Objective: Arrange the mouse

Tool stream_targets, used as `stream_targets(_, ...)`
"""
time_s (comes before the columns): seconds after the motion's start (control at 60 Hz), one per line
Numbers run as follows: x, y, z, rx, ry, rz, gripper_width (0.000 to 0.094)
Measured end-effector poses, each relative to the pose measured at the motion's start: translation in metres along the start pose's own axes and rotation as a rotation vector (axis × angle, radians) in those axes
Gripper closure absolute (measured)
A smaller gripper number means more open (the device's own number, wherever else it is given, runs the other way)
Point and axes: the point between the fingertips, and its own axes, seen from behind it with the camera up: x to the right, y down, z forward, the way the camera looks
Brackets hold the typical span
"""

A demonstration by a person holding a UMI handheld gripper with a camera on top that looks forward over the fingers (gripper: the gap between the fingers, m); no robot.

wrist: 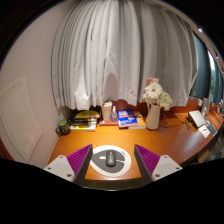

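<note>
The mouse (109,158) lies at lower centre of the frame on a round white mat (122,154), which rests on the orange desk (175,140). It sits directly ahead of the gripper (110,163), on the centreline between the two fingers, with clear desk showing on either side of it. The fingers (79,160) are spread wide and grip nothing; neither purple pad touches the mouse.

The long axis of the mouse appears to run away from the camera, roughly parallel to the fingers, so the fingers would close across its narrow width. In my judgement the approach needs only a straight advance and descent, with no sideways correction.

Further back, at centre right of the frame, stand a vase of flowers (153,100) and a stack of books (128,119), well apart from the mouse.
</note>
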Motion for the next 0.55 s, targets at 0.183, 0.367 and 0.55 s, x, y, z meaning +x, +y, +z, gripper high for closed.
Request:
stream_targets(0.183,-0.003,0.016,-0.024,0.004,-0.004,-0.007,0.0103)
stream_targets(0.367,-0.005,0.031,-0.037,-0.002,-0.016,0.003,0.0101)
stream_targets(0.55,-0.002,0.038,-0.043,-0.013,-0.003,0.011,0.0104)
